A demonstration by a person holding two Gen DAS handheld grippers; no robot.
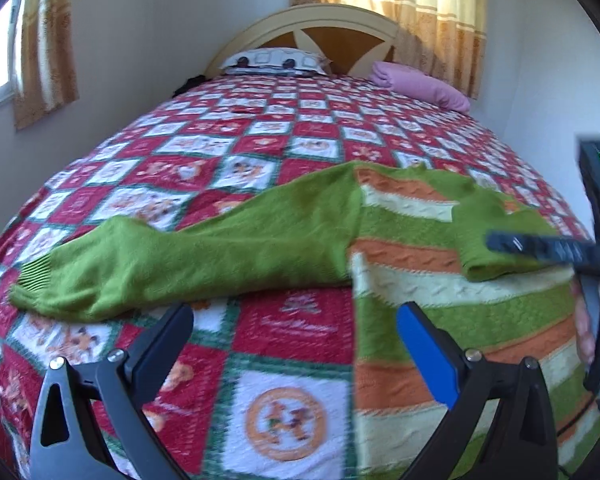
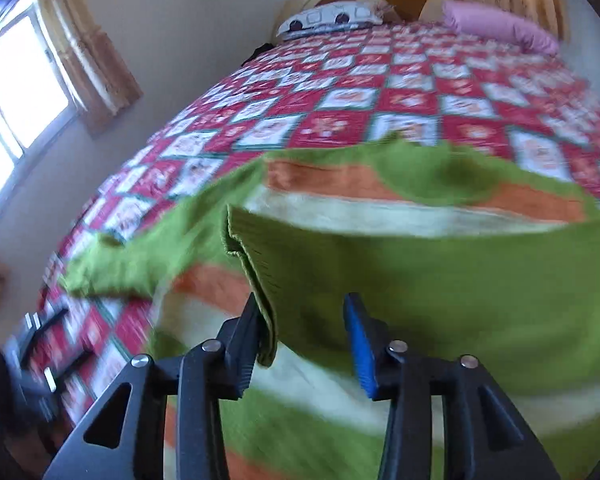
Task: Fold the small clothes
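Observation:
A small green, orange and cream striped sweater [image 1: 440, 280] lies on the quilt. Its left sleeve [image 1: 188, 256] stretches out flat to the left. Its right sleeve [image 2: 440, 276] is folded across the body, cuff toward the left. My left gripper [image 1: 296, 320] is open and empty, just above the quilt below the left sleeve. My right gripper [image 2: 306, 316] is open, its jaws on either side of the folded sleeve's cuff edge, with the cloth touching the left finger [image 2: 248, 332]. The right gripper also shows in the left wrist view [image 1: 540, 246], over the folded sleeve.
The bed's red, white and green patchwork quilt [image 1: 260, 152] fills both views. A white patterned pillow [image 1: 276, 60] and a pink pillow [image 1: 420, 84] lie by the headboard. Walls and curtained windows stand on the left and behind.

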